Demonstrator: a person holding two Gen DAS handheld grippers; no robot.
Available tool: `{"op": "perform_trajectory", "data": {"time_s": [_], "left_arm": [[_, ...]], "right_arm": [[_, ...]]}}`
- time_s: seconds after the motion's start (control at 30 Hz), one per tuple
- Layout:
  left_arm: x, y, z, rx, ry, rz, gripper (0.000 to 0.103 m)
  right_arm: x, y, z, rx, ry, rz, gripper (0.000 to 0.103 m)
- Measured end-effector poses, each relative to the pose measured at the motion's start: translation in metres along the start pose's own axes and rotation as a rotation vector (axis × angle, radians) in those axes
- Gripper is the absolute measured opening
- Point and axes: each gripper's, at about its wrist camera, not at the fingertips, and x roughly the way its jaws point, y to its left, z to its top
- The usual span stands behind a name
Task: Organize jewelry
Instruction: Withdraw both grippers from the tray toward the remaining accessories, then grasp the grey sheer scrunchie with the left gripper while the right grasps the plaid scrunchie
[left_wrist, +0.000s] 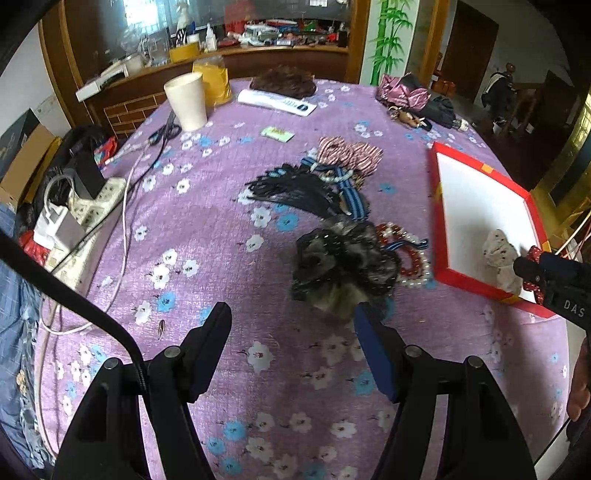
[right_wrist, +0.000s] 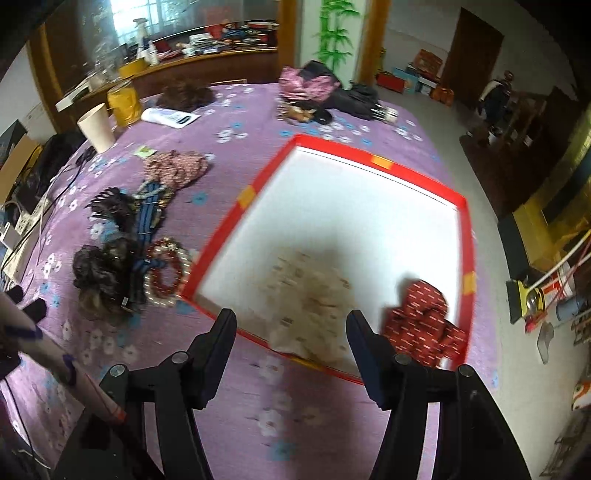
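My left gripper (left_wrist: 291, 325) is open above the purple cloth, just short of a dark fluffy scrunchie (left_wrist: 343, 266). Red and pearl bead bracelets (left_wrist: 410, 254) lie touching that scrunchie, beside the red-rimmed white box (left_wrist: 439, 184). In the right wrist view my right gripper (right_wrist: 291, 321) hangs open over the box's (right_wrist: 251, 192) near rim. A cream scrunchie (right_wrist: 310, 302) lies inside under it, not held. A red patterned scrunchie (right_wrist: 421, 325) rests in the box's near right corner. The dark scrunchie (right_wrist: 99, 273) and bracelets (right_wrist: 166, 277) lie left of the box.
Farther back on the cloth lie a black hair claw (left_wrist: 295, 188), a blue striped ribbon (left_wrist: 351, 195) and a red striped bow (left_wrist: 351, 151). A paper cup (left_wrist: 186, 99), a power strip (left_wrist: 99, 199) with cables and a pink bag (left_wrist: 402, 90) sit around the table's edges.
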Motion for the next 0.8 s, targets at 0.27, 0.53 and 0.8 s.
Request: {"op": "perform_trajectory", "data": {"time_s": [0.27,0.53,0.8], "left_arm": [[0.039,0.022,0.006,-0.053,0.064,-0.088,0.067],[0.064,0.031,0.017,-0.07,0.09,-0.17,0.067],[0.075,0.034,0.024,-0.1,0.088,-0.27,0.067]], "right_arm": [[0.019,0.038,0.026,-0.025,0.009,0.046,0.065],[0.05,0.06,0.058,-0.009,0.033,0.075,0.065],[0.079,0.072,0.096,0.012,0.041,0.115,0.065]]}}
